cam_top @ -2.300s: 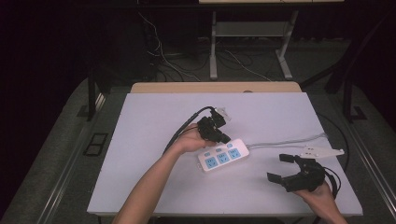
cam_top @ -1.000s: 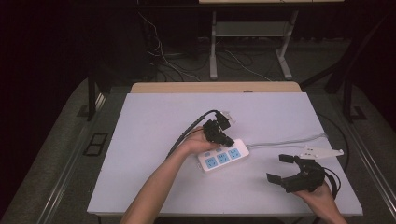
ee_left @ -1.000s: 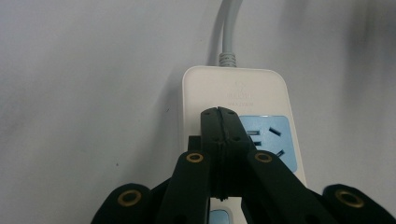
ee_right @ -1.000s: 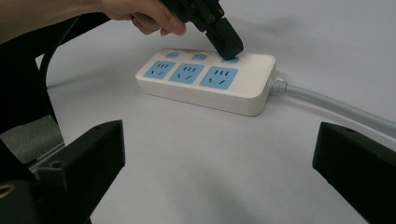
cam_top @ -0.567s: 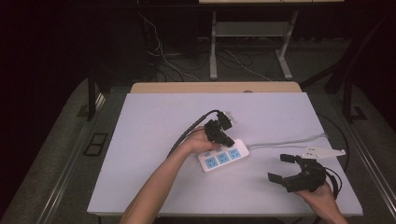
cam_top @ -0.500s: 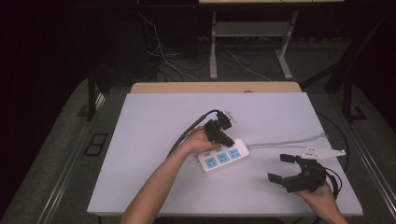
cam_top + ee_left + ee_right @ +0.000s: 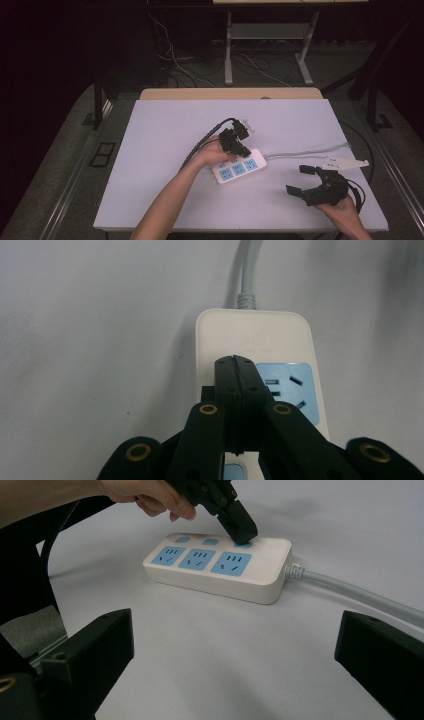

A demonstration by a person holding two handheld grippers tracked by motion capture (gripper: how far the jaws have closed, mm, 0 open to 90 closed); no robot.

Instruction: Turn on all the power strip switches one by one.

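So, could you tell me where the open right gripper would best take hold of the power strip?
Probably across the short width of the power strip, coming from above at the bare end where the grey cable exits. The body lies flat, long and narrow, so its parallel long sides suit two jaws. The shut left gripper presses a switch near that end, so the right gripper should stay clear of it.

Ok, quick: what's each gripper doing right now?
Left gripper: shut, holding nothing, tip pressing a switch on the power strip.
Right gripper: open, empty, hovering apart from the strip.
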